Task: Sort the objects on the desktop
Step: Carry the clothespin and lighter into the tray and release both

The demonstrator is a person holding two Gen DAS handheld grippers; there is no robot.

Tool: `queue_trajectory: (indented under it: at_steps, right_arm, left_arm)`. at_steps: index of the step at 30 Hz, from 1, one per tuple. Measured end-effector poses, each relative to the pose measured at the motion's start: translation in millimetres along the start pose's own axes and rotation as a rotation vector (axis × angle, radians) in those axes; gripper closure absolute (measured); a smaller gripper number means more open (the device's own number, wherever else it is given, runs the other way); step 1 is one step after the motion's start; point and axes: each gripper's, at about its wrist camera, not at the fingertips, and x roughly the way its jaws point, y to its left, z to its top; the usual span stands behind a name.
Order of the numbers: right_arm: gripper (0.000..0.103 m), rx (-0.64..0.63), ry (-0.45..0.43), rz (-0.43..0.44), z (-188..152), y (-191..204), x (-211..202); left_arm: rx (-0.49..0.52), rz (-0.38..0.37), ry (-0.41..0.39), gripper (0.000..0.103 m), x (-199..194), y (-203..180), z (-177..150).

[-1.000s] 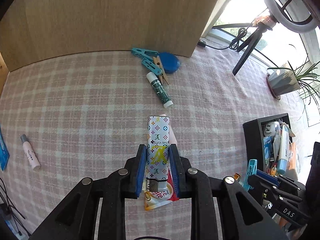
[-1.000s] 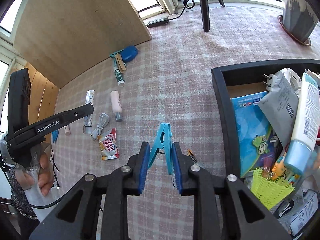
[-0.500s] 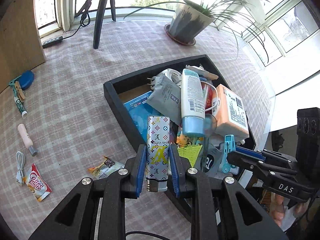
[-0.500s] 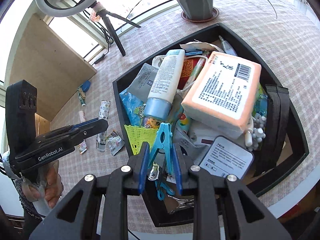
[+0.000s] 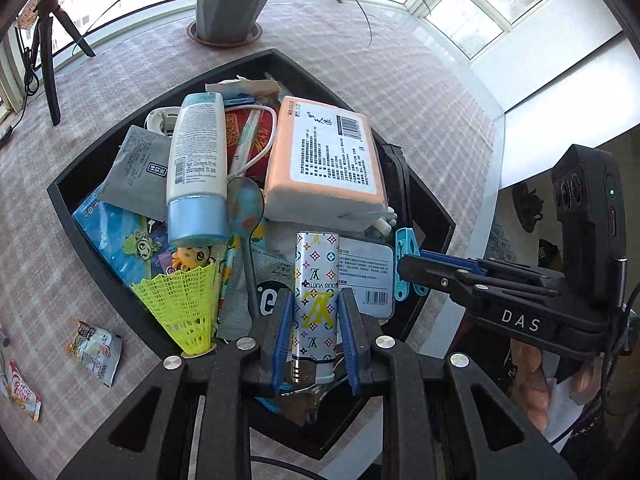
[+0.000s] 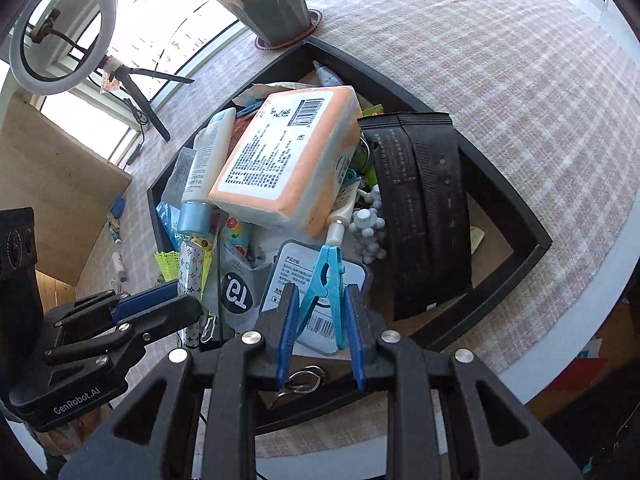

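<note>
**Monogram lighter and blue clothespin both over an overfull bin**

Monogram lighter [image 5: 317, 300] is clamped in the left gripper [image 5: 316, 344], bottom centre of the left wrist view, hanging above the black bin [image 5: 64, 200]. Blue clothespin [image 6: 326, 292] is pinched in the right gripper [image 6: 320, 344], bottom centre of the right wrist view, above a white blister card [image 6: 320, 280] in the same bin.

Risks, as I read it:
- Bin is heaped. The orange tissue pack [image 5: 324, 164] and lotion tube [image 5: 196, 168] sit tilted on top, so a dropped lighter could slide or bounce out over the near rim.
- Yellow shuttlecock [image 5: 182, 308] already leans on that rim; a knock could tip it onto the checked cloth [image 5: 48, 280].
- The grippers are near each other; simultaneous release could mean a clash.
</note>
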Motion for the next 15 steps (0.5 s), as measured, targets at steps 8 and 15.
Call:
queue_trajectory:
  at_steps: [8,15]
  right_arm:
    - [0.074,-0.045,-0.026,-0.031,7,13,-10]
    - [0.073,-0.147,-0.005,0.010,8,56,-1]
  left_arm:
    - [-0.015,0.028,-0.031,0.065,-6,10,-1]
    - [-0.146,0.090,-0.060,0.065,-22,69,-20]
